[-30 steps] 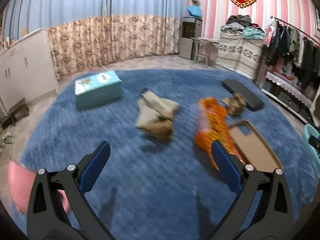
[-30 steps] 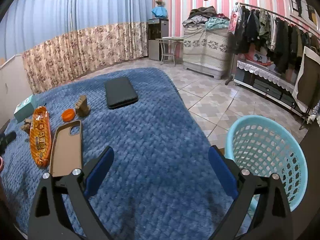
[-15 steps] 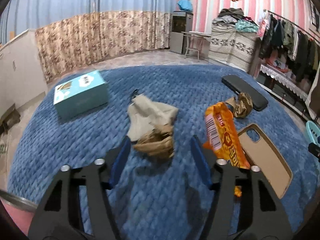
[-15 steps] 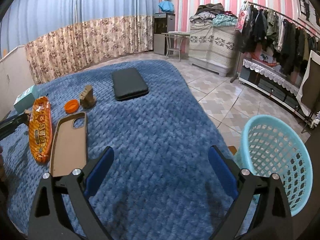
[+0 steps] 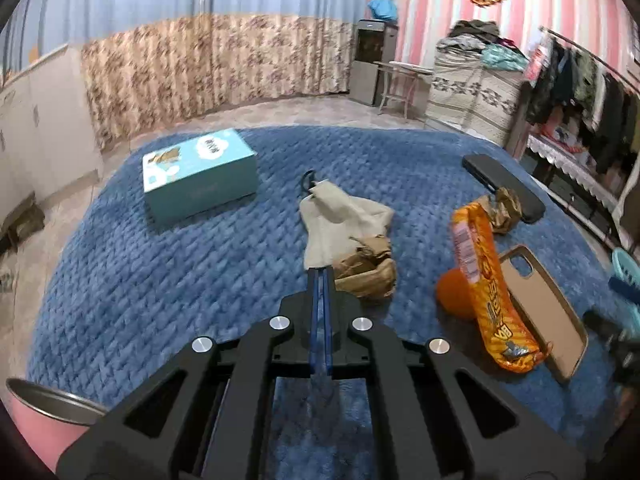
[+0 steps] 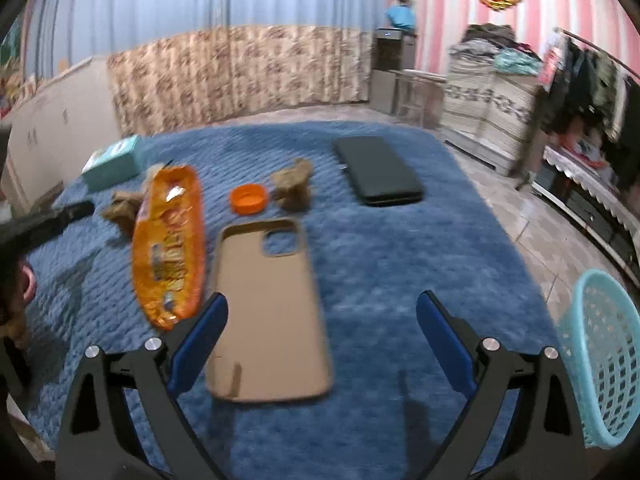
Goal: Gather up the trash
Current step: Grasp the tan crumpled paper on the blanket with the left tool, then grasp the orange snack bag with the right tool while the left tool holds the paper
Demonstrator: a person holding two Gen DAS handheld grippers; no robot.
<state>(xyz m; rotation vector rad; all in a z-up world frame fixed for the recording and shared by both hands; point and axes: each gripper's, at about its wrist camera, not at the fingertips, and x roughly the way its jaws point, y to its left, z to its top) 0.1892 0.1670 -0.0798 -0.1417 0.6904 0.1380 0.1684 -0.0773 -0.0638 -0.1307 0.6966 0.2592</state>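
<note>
Since a second ago, left tongs (image 5: 320,276) clenched flat, blue pads together, nothing visibly between, tips at crumpled brown paper (image 5: 366,270) on quilted blue rug (image 5: 160,280). Right tongs (image 6: 322,332) released wide over tan phone case (image 6: 268,312). Glossy orange snack bag (image 6: 170,248) alongside; mesh teal basket (image 6: 600,360) only in right view.

My right view is smeared, so the snack bag's (image 6: 168,244) print is unreadable. The basket (image 6: 596,360) runs off the frame's right edge. A pink cup (image 5: 44,420) is half cut off lower left.
</note>
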